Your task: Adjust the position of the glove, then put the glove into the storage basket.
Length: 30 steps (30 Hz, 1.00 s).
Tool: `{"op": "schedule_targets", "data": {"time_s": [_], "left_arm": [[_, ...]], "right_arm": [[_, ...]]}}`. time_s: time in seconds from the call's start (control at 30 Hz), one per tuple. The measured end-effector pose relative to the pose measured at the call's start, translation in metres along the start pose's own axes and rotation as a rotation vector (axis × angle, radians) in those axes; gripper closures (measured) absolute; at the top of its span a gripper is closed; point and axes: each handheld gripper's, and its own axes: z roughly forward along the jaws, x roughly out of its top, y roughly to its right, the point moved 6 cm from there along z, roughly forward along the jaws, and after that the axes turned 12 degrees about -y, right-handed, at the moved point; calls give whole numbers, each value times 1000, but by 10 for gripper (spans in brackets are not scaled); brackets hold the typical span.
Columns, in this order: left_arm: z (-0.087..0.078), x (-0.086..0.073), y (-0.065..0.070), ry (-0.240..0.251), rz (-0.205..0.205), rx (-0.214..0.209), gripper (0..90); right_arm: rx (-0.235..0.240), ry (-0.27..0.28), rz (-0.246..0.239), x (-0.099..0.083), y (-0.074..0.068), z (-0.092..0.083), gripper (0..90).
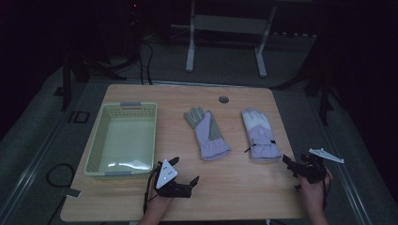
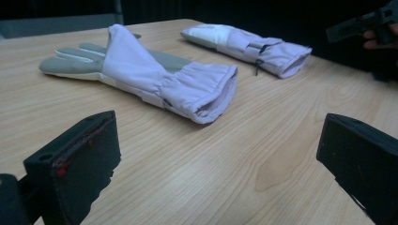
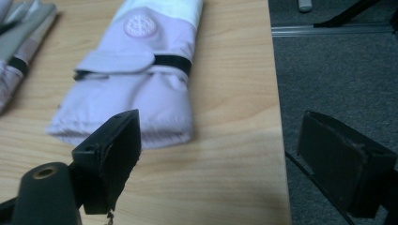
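Both sets of jaws stand released with nothing between them. My left gripper (image 1: 184, 169) hovers over bare wood near the front edge of the table (image 1: 234, 192), just right of the basket (image 1: 123, 140), and its jaws frame the open cuff of the left glove (image 2: 141, 75), which lies palm-up a little farther in. My right gripper (image 1: 293, 167) sits at the near right corner, pointing toward the cuff of the right glove (image 3: 141, 84), which lies back-up with a black strap across the wrist.

What worries me most is the right side. In the right gripper view one jaw hangs out past the table's edge, so a careless closing could catch the table's rim or merely a thin fold of cuff, and the glove could slide off onto the floor. The strap may also snag a jaw, though I can't tell from here how loose it is.

On the left, the cuff is soft and gaping; pinching one layer would leave the glove dangling, and it could drape over the basket's wall instead of dropping inside. Both grippers moving inward together could also collide.
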Motion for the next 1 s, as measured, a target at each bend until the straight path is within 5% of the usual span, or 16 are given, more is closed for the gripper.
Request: {"op": "schedule_targets", "data": {"time_s": [0.07, 0.17, 0.43, 0.63, 1.0], "left_arm": [[0, 0, -1, 2, -11, -3, 2], [0, 0, -2, 5, -20, -9, 2], [1, 1, -2, 0, -23, -12, 2], [1, 1, -2, 0, -25, -21, 2], [1, 0, 0, -6, -21, -36, 2]], "right_arm": [[27, -1, -10, 5, -4, -5, 132], [0, 7, -60, 13, -8, -11, 130], [80, 37, -84, 38, -31, -23, 149], [108, 25, -192, 64, -73, -5, 225], [125, -4, -279, 99, -131, 23, 279]]}}
